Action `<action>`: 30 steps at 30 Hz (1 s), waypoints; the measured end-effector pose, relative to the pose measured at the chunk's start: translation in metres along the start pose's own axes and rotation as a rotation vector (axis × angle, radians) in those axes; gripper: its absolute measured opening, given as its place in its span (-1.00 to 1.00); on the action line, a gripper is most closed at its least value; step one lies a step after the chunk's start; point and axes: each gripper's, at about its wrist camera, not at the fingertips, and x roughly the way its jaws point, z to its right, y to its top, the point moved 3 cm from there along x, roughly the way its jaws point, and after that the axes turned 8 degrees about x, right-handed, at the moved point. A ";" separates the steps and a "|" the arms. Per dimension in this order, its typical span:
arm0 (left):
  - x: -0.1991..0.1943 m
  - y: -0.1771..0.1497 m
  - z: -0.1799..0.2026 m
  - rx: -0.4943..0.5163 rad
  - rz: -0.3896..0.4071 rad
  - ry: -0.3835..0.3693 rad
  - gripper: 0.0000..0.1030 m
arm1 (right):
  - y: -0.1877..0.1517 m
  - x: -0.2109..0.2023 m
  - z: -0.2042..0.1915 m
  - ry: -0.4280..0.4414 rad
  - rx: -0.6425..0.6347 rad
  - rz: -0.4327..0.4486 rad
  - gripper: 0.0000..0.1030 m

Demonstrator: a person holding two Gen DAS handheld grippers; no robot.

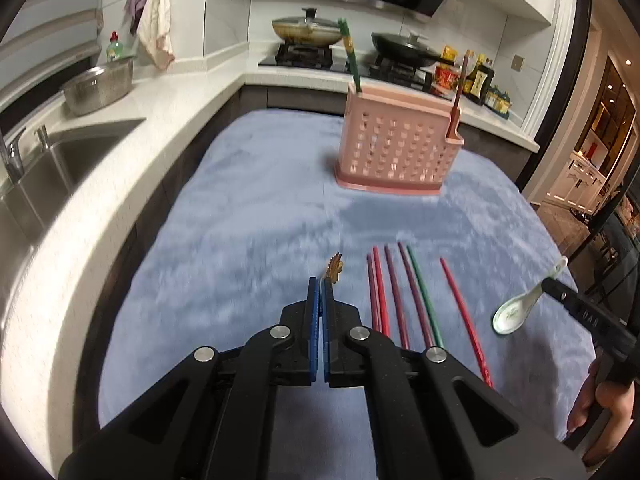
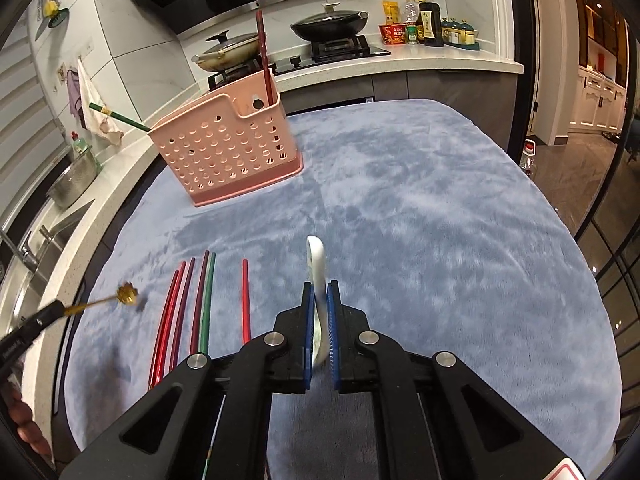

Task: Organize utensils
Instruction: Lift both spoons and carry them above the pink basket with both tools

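Above a blue cloth (image 1: 260, 200), the left gripper (image 1: 321, 284) clenches a small gold fork (image 2: 127, 294) while the right gripper (image 2: 320, 292) grasps a white spoon (image 1: 516, 312); chopsticks (image 1: 400, 300) lie between them, near a pink basket (image 1: 396, 144).

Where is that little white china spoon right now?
The white spoon is clamped in the right hand-held gripper, lifted over the blue cloth, just right of the row of chopsticks.
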 end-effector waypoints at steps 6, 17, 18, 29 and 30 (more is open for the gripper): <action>-0.007 0.034 0.002 0.017 0.043 -0.022 -0.99 | 0.020 -0.002 -0.008 0.032 -0.007 0.024 -0.88; -0.017 0.146 0.019 0.104 0.182 -0.018 -0.99 | 0.135 -0.013 -0.061 0.149 -0.055 0.213 -0.88; -0.014 0.156 0.020 0.112 0.188 -0.016 -0.99 | 0.143 -0.012 -0.066 0.152 -0.061 0.227 -0.88; 0.048 0.207 0.031 0.159 0.113 0.002 -0.99 | 0.212 0.038 -0.118 0.217 -0.059 0.258 -0.88; 0.055 0.208 0.032 0.162 0.101 0.003 -0.99 | 0.213 0.047 -0.123 0.214 -0.067 0.249 -0.88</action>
